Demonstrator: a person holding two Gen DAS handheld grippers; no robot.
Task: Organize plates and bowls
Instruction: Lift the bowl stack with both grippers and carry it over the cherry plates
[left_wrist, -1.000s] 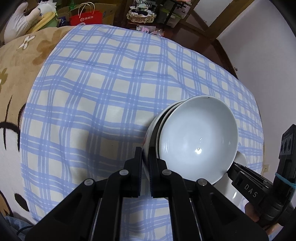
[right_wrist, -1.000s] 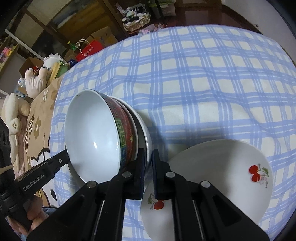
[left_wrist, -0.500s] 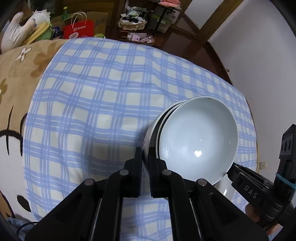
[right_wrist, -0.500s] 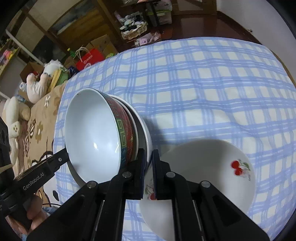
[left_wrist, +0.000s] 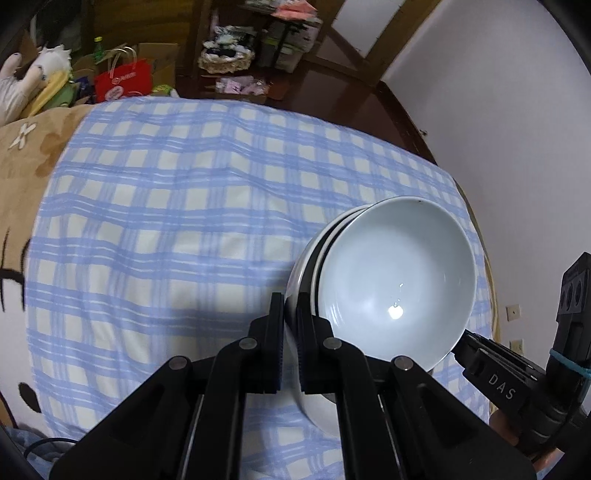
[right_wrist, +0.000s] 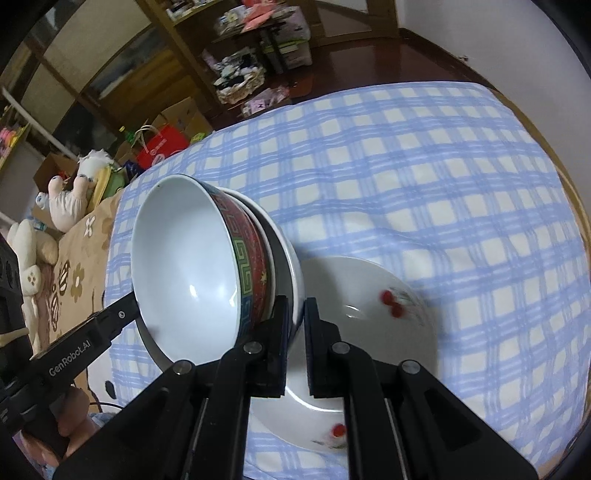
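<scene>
Two grippers on one stack. Left gripper (left_wrist: 290, 334) is pressed onto the rim of the outer white plate (left_wrist: 297, 295), pads clamped either side of its edge. Right gripper (right_wrist: 295, 328) pinches the same plate's rim (right_wrist: 297, 284) from the opposite side, jaws nearly together.

Stack makeup, as seen from the right wrist: red-patterned bowl (right_wrist: 207, 273) with white inside and a red/green/blue band outside, nested against a dark layer, then the white plate at the back. Whole stack is tilted on edge and appears clear of the cloth; cannot tell whether the bowl is gripped itself or only nested.

Just below and beside the right gripper: cherry plate (right_wrist: 369, 317), white with red cherry prints, lying flat on the cloth. It looks blurred. Apart from the held stack.

Surface is a bed with a blue-and-white checked cloth (left_wrist: 184, 206), wrinkled, bare across the middle. A tan cartoon blanket (left_wrist: 26, 147) sits along its left side.

Far end: red shopping bag (left_wrist: 123, 83), cardboard boxes, plush toys (right_wrist: 70, 192) on the left, a wicker basket (left_wrist: 225, 61) and cluttered shelves over a dark wood floor. White wall (left_wrist: 498, 110) to the right.

A person's fingers show under each gripper handle at the frame edges.
</scene>
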